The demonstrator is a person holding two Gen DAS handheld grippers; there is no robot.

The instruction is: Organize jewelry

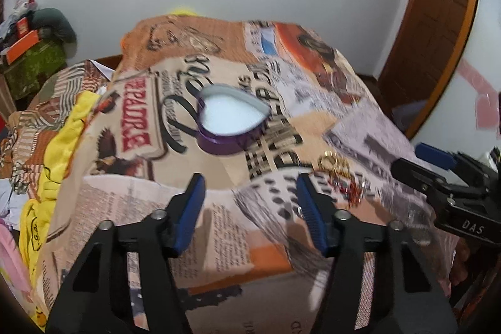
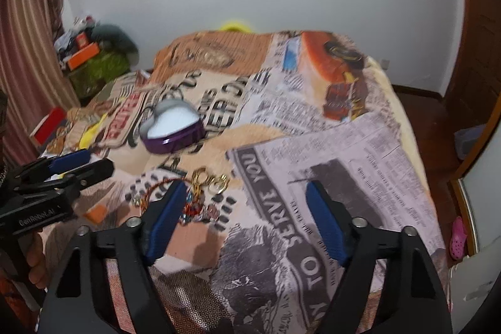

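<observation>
A purple heart-shaped box (image 1: 230, 122) with a white lining stands open on the newspaper-print bedspread (image 1: 219, 224); it also shows in the right wrist view (image 2: 173, 130). A pile of jewelry (image 1: 339, 177), gold rings and a red beaded chain, lies on the spread to the right of the box, and in the right wrist view (image 2: 200, 193) by my right gripper's left finger. My left gripper (image 1: 250, 193) is open and empty, short of the box. My right gripper (image 2: 245, 202) is open and empty, just right of the pile.
The bedspread (image 2: 313, 146) covers a bed. Yellow cloth (image 1: 62, 146) lies bunched at its left. A cluttered green stand (image 1: 31, 64) is at the far left by a striped curtain (image 2: 31, 52). A wooden door (image 1: 432, 36) is on the right. A pink shoe (image 2: 458, 237) lies on the floor.
</observation>
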